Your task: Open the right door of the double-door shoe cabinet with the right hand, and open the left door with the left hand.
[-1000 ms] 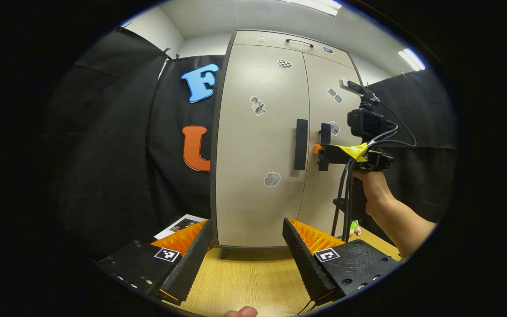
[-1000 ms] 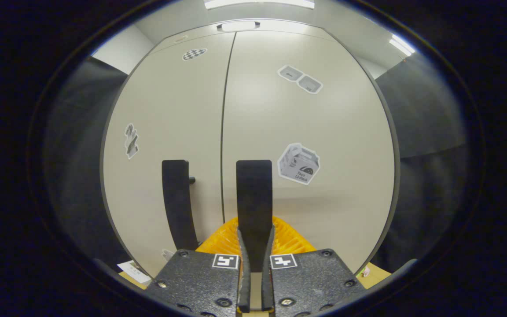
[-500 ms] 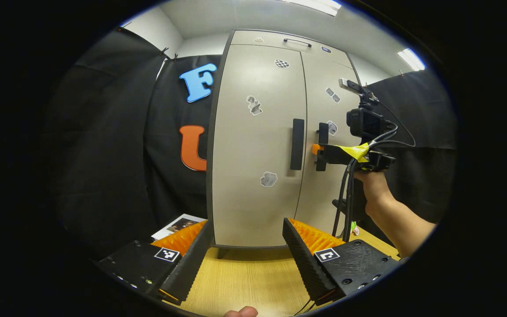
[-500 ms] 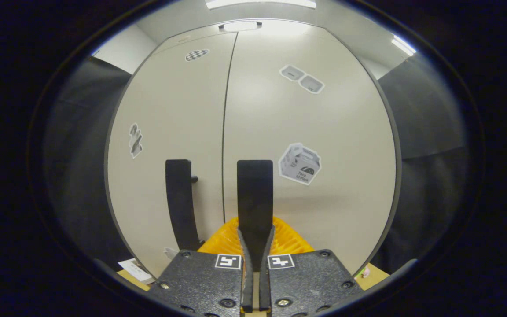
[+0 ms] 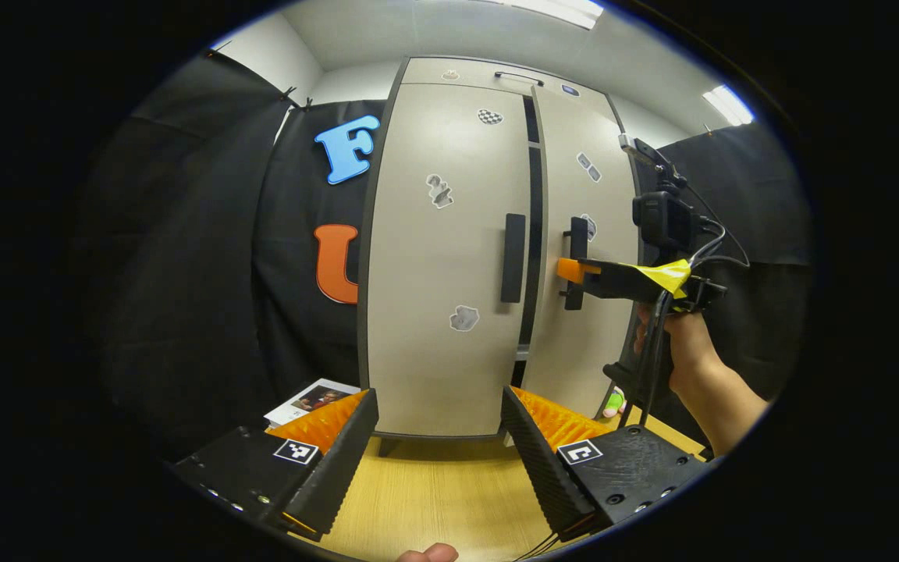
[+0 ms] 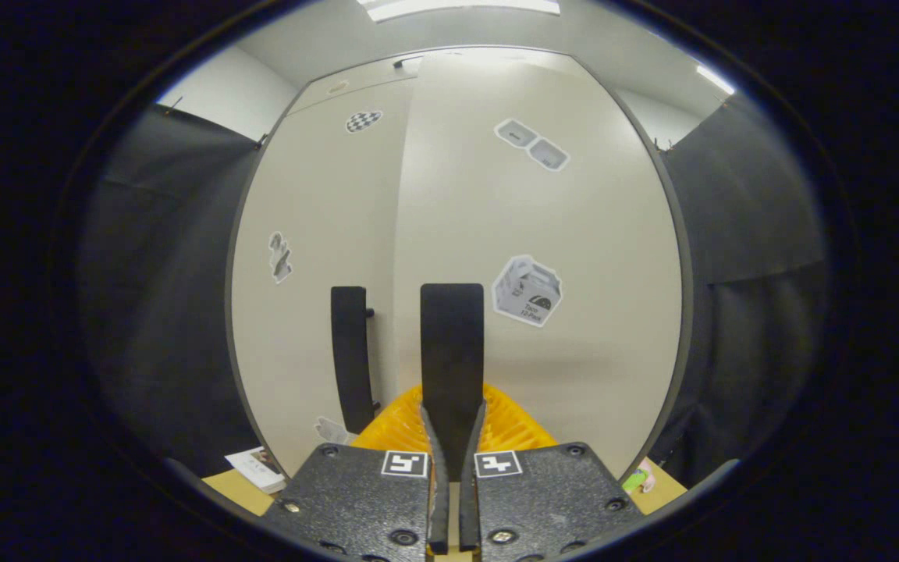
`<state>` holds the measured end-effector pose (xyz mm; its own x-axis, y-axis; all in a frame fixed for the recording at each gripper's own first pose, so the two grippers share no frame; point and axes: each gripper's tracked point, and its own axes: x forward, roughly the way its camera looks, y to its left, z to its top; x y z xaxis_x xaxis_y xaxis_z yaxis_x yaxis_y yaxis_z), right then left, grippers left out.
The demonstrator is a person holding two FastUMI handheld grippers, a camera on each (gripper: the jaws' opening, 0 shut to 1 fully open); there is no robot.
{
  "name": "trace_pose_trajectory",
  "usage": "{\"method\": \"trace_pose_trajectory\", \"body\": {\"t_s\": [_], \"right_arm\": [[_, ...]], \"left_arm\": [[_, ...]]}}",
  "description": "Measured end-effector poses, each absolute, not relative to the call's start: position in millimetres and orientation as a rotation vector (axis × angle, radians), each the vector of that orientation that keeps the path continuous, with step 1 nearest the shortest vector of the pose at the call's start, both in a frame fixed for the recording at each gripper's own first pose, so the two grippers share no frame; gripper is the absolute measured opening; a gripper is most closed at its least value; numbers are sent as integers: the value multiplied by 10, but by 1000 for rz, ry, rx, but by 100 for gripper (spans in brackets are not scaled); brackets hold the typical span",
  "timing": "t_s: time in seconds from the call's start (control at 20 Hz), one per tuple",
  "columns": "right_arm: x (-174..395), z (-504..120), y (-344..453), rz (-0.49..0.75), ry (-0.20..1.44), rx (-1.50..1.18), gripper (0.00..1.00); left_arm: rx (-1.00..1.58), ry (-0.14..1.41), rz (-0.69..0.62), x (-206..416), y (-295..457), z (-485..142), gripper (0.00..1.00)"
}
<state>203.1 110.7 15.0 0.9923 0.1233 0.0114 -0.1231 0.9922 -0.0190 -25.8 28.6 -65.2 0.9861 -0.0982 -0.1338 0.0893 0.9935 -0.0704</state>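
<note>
The beige shoe cabinet stands on the table. In the left gripper view its left door (image 5: 442, 257) is closed, with a black handle (image 5: 512, 257). The right door (image 5: 586, 328) stands slightly ajar, and a dark gap (image 5: 531, 218) shows between the doors. A hand (image 5: 684, 343) holds my right gripper (image 5: 574, 272) at the right door's handle (image 5: 577, 234). In the right gripper view my right gripper (image 6: 453, 410) is shut on that handle (image 6: 452, 336). The left door's handle (image 6: 352, 359) shows to its left. My left gripper (image 5: 438, 406) is open, well short of the cabinet.
The light wooden tabletop (image 5: 434, 499) runs up to the cabinet's foot. A printed card (image 5: 309, 398) lies left of the cabinet and a small green object (image 5: 613, 402) sits at its right. A drawer handle (image 5: 518, 76) sits above the doors. Black cloth walls stand on both sides.
The right door has swung out a little with my right gripper shut on its handle, and a dark gap has opened between the doors. My left gripper has stayed open and barely moved.
</note>
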Motion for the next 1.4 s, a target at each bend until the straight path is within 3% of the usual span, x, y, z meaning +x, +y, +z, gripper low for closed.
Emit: {"method": "trace_pose_trajectory", "body": {"t_s": [0.75,1.4], "right_arm": [[1400,212,755,257,-24,-16,8],[948,226,86,215,-37,-24,8]], "left_arm": [[-32,124,-102,-322,-285,-566,95],[-45,107,-115,-368,-734,-454,95]]}}
